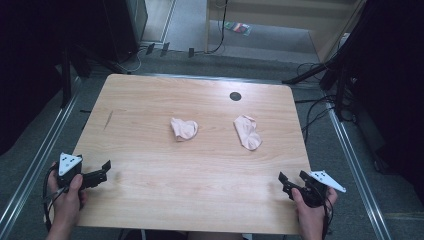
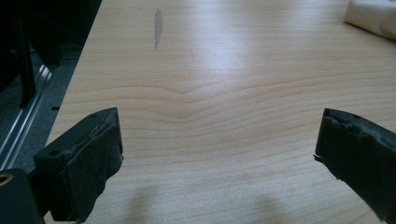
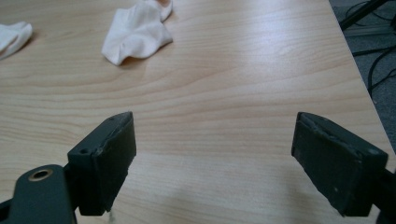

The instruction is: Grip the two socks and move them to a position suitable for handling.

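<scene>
So both grippers, left (image 1: 102,172) and right (image 1: 292,182), sit at the near table (image 1: 200,200) edge, jaws apart, empty. Two crumpled pink socks (image 1: 184,128) (image 1: 248,132) lie mid-table, farther off. Looks like the start; next, reach forward and pinch one.
</scene>
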`<state>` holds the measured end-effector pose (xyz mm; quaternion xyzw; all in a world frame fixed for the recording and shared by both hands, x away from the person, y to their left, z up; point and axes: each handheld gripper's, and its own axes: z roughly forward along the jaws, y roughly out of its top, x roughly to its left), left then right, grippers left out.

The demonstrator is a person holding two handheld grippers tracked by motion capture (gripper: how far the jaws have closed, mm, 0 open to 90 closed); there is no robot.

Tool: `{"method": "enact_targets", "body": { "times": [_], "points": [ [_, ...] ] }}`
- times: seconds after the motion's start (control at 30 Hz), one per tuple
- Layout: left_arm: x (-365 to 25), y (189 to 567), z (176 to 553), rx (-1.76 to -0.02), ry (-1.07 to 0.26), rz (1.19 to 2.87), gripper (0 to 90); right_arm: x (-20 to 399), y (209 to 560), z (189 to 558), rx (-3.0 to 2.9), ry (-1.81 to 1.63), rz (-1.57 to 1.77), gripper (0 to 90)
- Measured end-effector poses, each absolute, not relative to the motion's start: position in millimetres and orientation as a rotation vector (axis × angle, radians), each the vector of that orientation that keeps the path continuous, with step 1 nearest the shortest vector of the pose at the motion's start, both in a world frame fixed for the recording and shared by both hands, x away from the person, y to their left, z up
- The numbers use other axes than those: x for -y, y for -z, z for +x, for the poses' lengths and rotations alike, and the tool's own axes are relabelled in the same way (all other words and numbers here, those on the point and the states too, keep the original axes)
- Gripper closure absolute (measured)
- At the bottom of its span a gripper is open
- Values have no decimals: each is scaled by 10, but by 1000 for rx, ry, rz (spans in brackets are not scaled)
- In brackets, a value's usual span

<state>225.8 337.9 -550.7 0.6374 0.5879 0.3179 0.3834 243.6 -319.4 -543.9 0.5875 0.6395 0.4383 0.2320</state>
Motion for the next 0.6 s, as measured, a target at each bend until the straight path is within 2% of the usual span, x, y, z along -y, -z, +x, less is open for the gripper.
{"method": "enact_targets", "body": {
  "times": [0.4,0.6],
  "points": [
    [-3380,5508,2261,-1508,-819,1612,11,2916,5092,2607,-1774,-1291,1537,138],
    [-3387,5508,2263,-1514,-811,1606,11,2665,4934,2929,-1837,-1294,1506,162]
  ]
}}
